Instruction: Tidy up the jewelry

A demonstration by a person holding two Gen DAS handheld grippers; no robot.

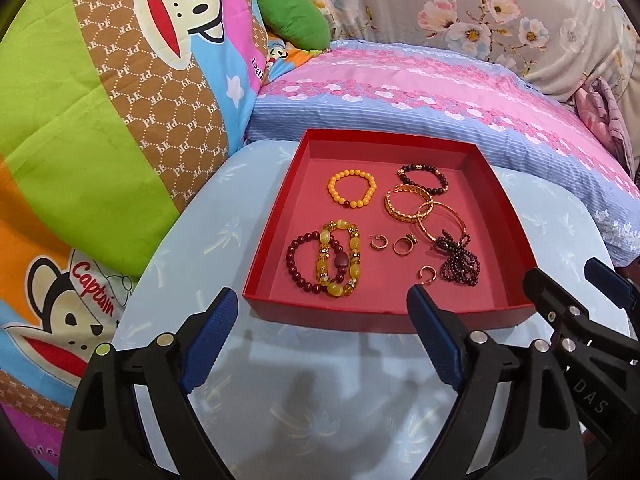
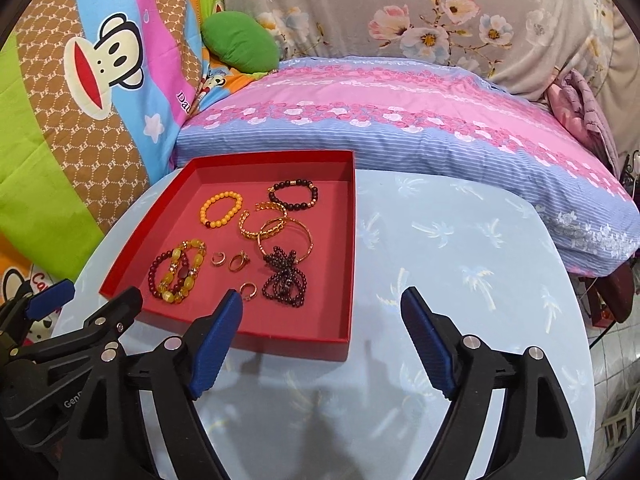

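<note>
your left tongs [image 1: 320, 312] and right tongs [image 2: 322, 312] both stand wide apart and hold nothing, above the near part of the table [image 2: 460, 240]. just beyond them the red tray [image 1: 360, 312] carries all the jewelry: orange bead bracelet [image 1: 352, 190], gold bangles [image 1: 416, 208], dark bead strand [image 1: 460, 260], small rings [image 1: 400, 245], perhaps earrings. they lie apart, probably so each piece can be picked alone.

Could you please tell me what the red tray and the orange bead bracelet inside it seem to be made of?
Red tray: probably cardboard, matte; thin straight walls with sharply folded corners. Orange bead bracelet: smooth glossy round beads, perhaps resin, glass or polished stone; small highlights show on them, but the look alone cannot settle which.
</note>
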